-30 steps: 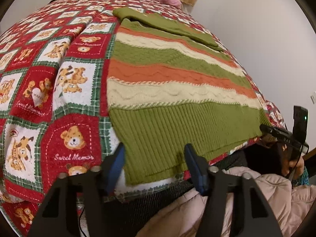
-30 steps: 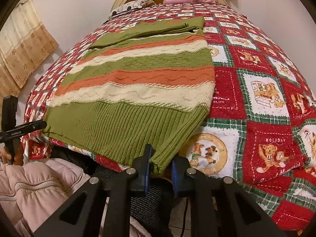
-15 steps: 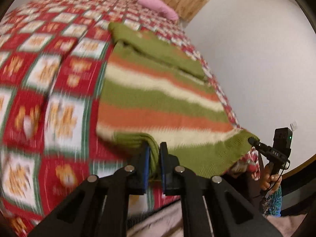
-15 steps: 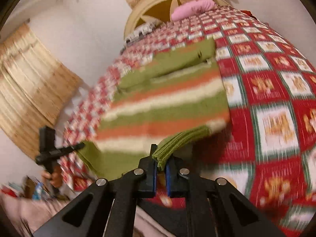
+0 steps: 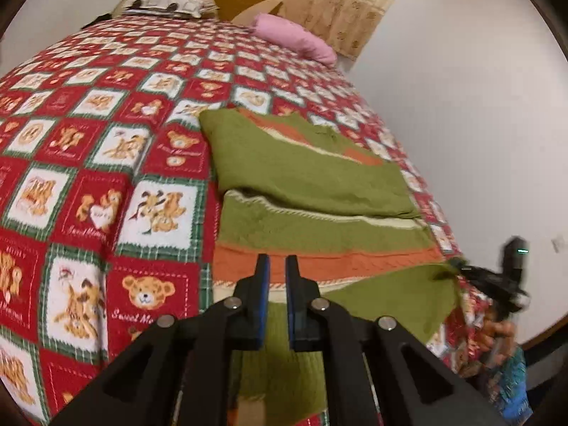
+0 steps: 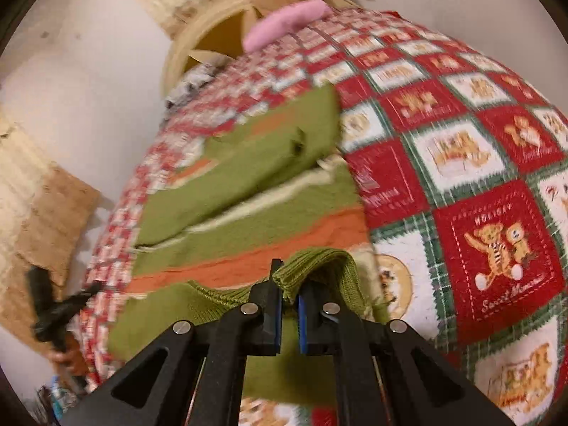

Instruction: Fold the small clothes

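Two claws clamped | left claw (image 5: 276, 266), right claw (image 6: 288, 285) | sweater (image 5: 319, 191) hem raised

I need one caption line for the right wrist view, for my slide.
Right gripper shut on the green ribbed hem of a striped sweater, lifting it above a teddy-bear quilt.

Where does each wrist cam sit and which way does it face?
Left wrist: on the left gripper, looking down its fingers along the red teddy-bear quilt toward the headboard; the right gripper and its hand show at right.
Right wrist: on the right gripper, facing the same way; the left gripper shows at left.
Shared: both are shut on the hem of the green, orange and cream striped knit sweater, and both see the pink pillow.
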A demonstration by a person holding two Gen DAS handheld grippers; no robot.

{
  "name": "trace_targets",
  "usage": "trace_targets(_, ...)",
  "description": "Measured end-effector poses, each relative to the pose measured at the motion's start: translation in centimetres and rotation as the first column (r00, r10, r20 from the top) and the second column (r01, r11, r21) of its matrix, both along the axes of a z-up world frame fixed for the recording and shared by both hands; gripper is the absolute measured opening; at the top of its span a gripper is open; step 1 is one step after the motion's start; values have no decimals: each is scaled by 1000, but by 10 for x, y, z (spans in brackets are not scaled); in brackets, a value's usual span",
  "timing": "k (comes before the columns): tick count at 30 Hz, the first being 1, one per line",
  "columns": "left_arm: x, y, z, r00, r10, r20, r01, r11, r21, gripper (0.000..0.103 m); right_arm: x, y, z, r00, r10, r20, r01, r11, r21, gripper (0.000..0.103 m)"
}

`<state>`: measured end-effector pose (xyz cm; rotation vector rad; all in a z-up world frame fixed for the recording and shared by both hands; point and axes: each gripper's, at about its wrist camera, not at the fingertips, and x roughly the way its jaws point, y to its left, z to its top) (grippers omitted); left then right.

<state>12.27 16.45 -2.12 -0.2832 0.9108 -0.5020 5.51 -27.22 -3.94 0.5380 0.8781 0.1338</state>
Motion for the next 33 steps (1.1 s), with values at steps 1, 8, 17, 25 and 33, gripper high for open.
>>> trace_targets(1, 0, 2, 0, 1000, -12, 7, 12, 1000, 1, 12, 3, 0, -8, 1000, 2, -18, -2, 1000, 4, 6)
trace_targets(8, -21, -3, -20, 996, -91, 17, 90, 995, 33, 54, 1, 3, -13, 1000, 8, 4, -8, 1000, -12, 6)
trace_targets(17, -24, -30, -50, 996, -84, 19, 81, 991, 106, 52, 0, 11, -13, 1000, 18, 22, -16, 997, -75, 6)
trace_targets(25, -29, -23, -53, 1000, -20, 1, 20, 999, 36, 32, -20, -13, 5, 991, -13, 134, -4, 991, 132, 10)
trace_targets(33, -26, -7, -66, 997, 2, -78, -13, 989, -149, 20, -54, -26, 30, 970, -73, 231, 53, 995, 90, 61)
